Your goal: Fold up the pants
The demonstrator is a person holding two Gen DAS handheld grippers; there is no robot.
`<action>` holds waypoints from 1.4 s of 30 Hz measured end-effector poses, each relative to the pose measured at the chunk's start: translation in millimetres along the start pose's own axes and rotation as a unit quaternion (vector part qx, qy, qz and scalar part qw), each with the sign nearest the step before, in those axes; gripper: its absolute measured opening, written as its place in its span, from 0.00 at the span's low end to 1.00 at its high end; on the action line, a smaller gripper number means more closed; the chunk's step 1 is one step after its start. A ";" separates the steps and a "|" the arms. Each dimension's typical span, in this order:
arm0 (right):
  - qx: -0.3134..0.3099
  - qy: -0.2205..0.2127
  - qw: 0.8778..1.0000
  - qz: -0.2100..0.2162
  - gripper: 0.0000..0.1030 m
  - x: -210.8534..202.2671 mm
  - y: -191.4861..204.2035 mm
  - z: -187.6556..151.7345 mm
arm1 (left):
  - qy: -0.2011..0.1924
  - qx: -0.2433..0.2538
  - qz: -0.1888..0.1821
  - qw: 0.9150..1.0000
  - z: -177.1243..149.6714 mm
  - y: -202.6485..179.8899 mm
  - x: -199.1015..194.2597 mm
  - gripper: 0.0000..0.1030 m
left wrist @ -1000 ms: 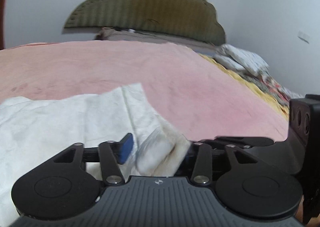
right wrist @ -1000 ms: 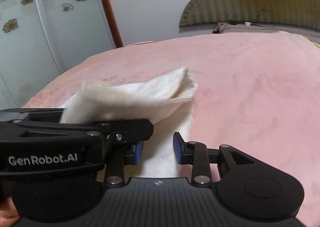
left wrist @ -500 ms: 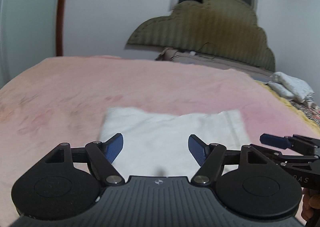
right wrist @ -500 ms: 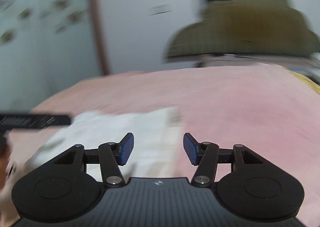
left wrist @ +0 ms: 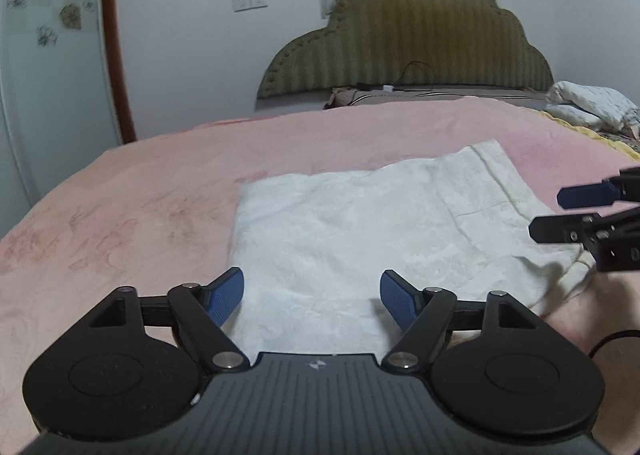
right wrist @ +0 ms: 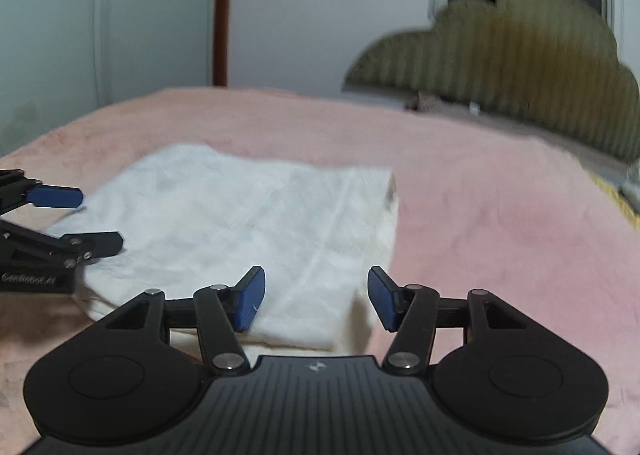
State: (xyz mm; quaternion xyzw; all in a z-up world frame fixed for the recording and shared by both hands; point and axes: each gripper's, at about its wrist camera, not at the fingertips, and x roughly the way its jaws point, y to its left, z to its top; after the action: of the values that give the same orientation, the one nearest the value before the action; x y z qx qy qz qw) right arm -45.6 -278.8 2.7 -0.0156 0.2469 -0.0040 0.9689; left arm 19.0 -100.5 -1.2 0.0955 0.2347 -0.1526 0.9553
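A bed (left wrist: 168,191) covered by a pink blanket fills both views, with an olive scalloped headboard (left wrist: 404,39) at its far end against a white wall; the white pants (left wrist: 360,223) lie folded into a flat rectangle on the blanket, just ahead of both tools; the left tool (left wrist: 312,297) hangs over the near edge of the pants, its blue pads spread and clear of the cloth, the jaws having just been opening with nothing gripped between them; the right tool (right wrist: 316,297) sits likewise released over the pants' near right corner, its jaws also lately widened and empty.
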 end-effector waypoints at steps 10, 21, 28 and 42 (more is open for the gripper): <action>0.028 0.004 0.999 -0.022 0.55 1.4 -13.8 -6.7 | -0.046 -0.032 0.006 0.998 -3.9 15.8 -9.9 0.83; 0.071 0.024 0.995 0.060 0.67 51.5 -9.4 37.6 | 0.031 -0.005 0.004 0.999 30.5 3.3 44.9 0.85; 0.037 0.061 0.997 0.022 0.67 80.4 -10.9 45.2 | 0.033 0.005 0.010 0.999 26.2 -9.3 51.7 0.92; 0.064 0.041 0.997 0.003 0.78 66.9 -31.0 24.8 | 0.025 0.001 0.014 1.000 20.9 2.6 46.3 0.94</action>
State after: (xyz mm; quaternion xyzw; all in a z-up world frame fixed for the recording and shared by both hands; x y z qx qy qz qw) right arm 25.0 -310.1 -6.6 0.0474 0.2862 -0.0178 0.9568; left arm 67.7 -114.7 -4.8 0.1037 0.2573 -0.1367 0.9510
